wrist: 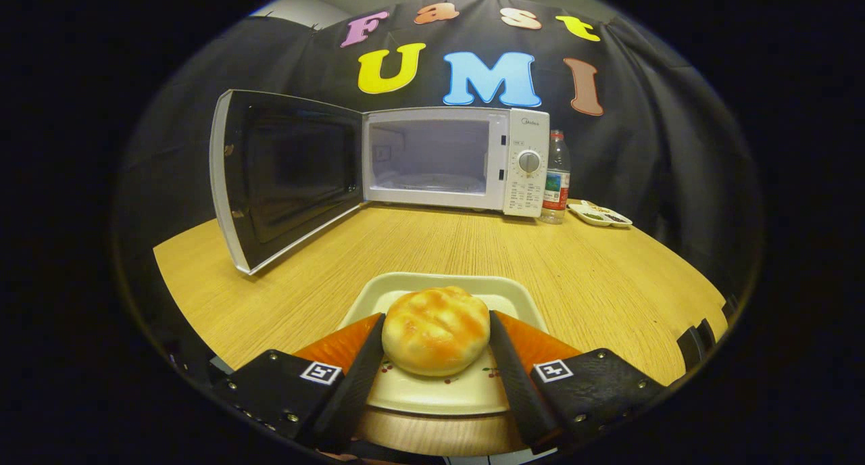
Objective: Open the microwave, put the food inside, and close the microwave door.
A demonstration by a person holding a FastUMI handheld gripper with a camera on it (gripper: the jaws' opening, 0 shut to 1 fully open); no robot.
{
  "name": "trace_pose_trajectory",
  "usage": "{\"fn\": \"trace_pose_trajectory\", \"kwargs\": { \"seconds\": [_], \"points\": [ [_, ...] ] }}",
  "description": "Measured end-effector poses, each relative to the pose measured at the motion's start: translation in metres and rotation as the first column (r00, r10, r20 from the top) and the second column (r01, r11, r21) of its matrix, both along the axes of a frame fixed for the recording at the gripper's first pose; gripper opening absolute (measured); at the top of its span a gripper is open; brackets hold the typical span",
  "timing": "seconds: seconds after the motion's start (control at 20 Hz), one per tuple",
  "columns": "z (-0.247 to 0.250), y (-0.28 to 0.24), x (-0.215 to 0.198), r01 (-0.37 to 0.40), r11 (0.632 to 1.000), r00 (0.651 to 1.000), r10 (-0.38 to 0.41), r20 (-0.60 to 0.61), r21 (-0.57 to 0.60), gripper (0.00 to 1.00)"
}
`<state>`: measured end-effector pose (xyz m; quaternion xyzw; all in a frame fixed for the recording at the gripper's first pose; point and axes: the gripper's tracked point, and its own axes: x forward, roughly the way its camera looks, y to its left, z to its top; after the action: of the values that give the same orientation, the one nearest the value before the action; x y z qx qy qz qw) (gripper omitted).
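Note:
A round golden bread bun (436, 333) rests on a cream square plate (432, 280) near the front of the wooden table (473, 242). My gripper (436, 315) is closed around the bun, one finger touching each side. Beyond the plate stands a white microwave (527, 161). Its door (284, 174) is swung wide open to the left. The lit cavity (429, 154) has a glass turntable and nothing else inside.
A plastic water bottle (555, 178) stands right beside the microwave's control panel. A small white dish (600, 216) with dark bits lies just right of the bottle. The open door's lower corner juts out over the table, left of the plate.

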<state>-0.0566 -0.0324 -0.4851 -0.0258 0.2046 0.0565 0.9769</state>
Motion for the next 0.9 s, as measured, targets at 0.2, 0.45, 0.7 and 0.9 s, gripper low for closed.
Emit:
{"fn": "trace_pose_trajectory", "kwargs": {
  "seconds": [0.2,0.45,0.7,0.9],
  "points": [
    [0.004,0.000,0.000,-0.019,1.000,0.999,0.019,-0.026,0.006,0.77],
    [0.036,0.003,0.004,-0.041,0.998,0.999,0.040,0.002,0.057,0.69],
    [0.086,0.011,0.034,-0.089,0.996,0.993,0.087,0.084,0.031,0.69],
    [0.116,0.019,0.069,-0.108,0.993,0.987,0.101,0.122,0.049,0.69]
  ]
}}
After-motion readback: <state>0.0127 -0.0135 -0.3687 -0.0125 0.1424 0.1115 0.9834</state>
